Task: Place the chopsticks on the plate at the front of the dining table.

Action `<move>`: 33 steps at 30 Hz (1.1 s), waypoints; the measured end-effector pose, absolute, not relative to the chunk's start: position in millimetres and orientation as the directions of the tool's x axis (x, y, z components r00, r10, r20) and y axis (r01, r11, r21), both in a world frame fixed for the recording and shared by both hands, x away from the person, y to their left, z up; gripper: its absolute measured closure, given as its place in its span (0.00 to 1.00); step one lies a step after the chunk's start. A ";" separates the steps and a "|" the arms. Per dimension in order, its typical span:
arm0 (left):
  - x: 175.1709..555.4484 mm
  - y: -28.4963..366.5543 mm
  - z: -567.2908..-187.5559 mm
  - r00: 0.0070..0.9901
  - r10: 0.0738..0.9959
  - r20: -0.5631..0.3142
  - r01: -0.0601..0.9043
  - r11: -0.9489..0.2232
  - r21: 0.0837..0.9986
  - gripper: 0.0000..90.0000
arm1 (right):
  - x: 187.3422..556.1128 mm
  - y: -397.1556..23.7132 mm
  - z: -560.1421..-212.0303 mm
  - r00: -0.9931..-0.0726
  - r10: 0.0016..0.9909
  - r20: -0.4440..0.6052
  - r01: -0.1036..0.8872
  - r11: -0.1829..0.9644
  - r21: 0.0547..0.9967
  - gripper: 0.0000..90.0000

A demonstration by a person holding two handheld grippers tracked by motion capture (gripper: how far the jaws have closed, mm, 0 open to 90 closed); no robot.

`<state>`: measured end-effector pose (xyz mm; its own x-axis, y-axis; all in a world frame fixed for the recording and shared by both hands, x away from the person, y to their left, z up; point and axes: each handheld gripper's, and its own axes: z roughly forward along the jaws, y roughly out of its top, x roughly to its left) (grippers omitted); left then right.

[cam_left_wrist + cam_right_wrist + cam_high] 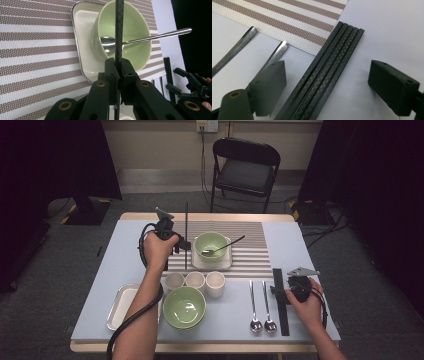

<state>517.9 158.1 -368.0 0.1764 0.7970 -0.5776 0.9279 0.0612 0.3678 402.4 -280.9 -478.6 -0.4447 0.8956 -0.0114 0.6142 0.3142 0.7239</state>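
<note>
My left gripper (183, 245) is shut on one thin black chopstick (186, 220), which runs along the striped placemat's left part. In the left gripper view the pads (110, 71) pinch that chopstick (119, 22) in front of a green bowl (136, 27). The bowl holds a metal spoon (160, 35) and stands on a white square dish (83, 27). My right gripper (278, 291) is open at the front right. Its jaws straddle several black chopsticks (329, 62) lying side by side on the table, without touching them.
The striped placemat (250, 255) covers the table's far middle. Three white cups (195, 280), a second green bowl (184, 306) and a metal tray (120, 306) stand front left. Two spoons (261, 307) lie left of the chopstick bundle (281, 310). A folding chair (245, 167) stands beyond the table.
</note>
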 end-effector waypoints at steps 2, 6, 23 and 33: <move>519.0 158.5 -368.5 0.180 0.797 -0.577 0.929 0.055 0.366 0.96 | 402.4 -280.8 -478.6 -0.445 0.896 -0.011 0.614 0.314 0.724 0.16; 520.6 157.4 -370.1 0.169 0.800 -0.575 0.930 0.064 0.363 0.96 | 402.4 -280.8 -478.6 -0.445 0.896 -0.011 0.614 0.314 0.724 0.16; 528.7 153.9 -383.7 0.160 0.808 -0.567 0.933 0.063 0.353 0.96 | 402.4 -280.9 -478.6 -0.445 0.895 -0.010 0.614 0.314 0.724 0.16; 531.5 153.4 -391.7 0.156 0.817 -0.555 0.934 0.061 0.352 0.96 | 402.4 -280.9 -478.6 -0.446 0.895 -0.010 0.614 0.314 0.724 0.16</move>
